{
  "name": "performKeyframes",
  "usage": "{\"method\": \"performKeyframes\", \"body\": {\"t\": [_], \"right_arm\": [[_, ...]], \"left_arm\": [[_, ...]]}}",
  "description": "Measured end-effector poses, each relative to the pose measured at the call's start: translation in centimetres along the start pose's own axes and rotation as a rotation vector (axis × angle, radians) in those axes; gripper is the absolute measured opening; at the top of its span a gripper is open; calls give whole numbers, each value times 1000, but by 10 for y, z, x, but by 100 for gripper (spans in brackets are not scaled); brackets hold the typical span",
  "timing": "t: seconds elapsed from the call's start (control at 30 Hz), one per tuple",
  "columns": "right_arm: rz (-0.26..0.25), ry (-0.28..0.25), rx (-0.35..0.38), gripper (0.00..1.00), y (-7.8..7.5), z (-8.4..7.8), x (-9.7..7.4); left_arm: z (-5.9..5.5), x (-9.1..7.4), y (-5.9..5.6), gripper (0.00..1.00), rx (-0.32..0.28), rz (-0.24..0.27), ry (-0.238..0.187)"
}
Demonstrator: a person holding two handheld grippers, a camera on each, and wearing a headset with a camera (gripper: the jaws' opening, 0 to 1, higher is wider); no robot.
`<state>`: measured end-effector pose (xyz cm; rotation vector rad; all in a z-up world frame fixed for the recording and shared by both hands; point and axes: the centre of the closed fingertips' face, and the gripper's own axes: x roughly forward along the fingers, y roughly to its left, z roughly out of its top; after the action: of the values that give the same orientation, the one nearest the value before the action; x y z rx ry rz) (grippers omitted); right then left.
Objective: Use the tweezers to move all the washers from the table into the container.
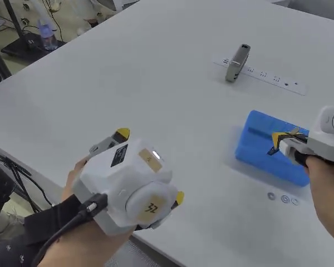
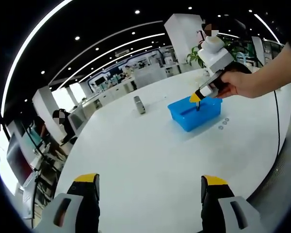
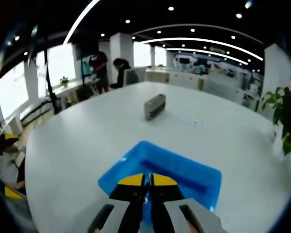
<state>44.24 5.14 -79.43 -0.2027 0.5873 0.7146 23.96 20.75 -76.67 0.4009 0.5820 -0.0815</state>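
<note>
From up in the head view, looking down on the white bench [image 1: 156, 83]: off to the right, right gripper [image 1: 279, 139] pinched tight on the tweezers [image 1: 273, 151] and parked over the blue container [image 1: 253, 144], which reads as the drop spot, tips held above the bin so that anything let go lands inside. Can't say whether a washer sits in the tips, too small to tell. Just beside the container's near wall, three washers [image 1: 284, 198] lying in a short row on the bench, so more to fetch by the look of it. Down at lower left, left gripper [image 1: 151, 165] hanging well apart from the action, likely kept back to leave room. Further off, a power strip [image 1: 267, 75] with a grey block [image 1: 237, 62] lying across it. Over to the left gripper view: jaws spread wide with nothing between them, aimed across bare bench at the container, tweezers reaching down into it, washers on the bench beside. On to the right gripper view: jaws closed up, yellow pads meeting on a thin dark sliver, presumably the tweezers, container directly below and ahead, grey block beyond. Probably next: across to that row, low and careful with such small flat pieces.
</note>
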Motion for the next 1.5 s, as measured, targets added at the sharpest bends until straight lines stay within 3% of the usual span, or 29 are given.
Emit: {"method": "performKeyframes", "body": {"t": [0.63,0.8,1.5], "right_arm": [[-21,-17,-45,0,1,-6,-1],[-18,-18,-3,0,-3,-6,-2],[2,-15,1,0,6,0,7]], "left_arm": [[-1,0,0,88,6,-1,2],[0,0,0,88,4,-3,1],[-1,1,0,87,9,1,9]]}}
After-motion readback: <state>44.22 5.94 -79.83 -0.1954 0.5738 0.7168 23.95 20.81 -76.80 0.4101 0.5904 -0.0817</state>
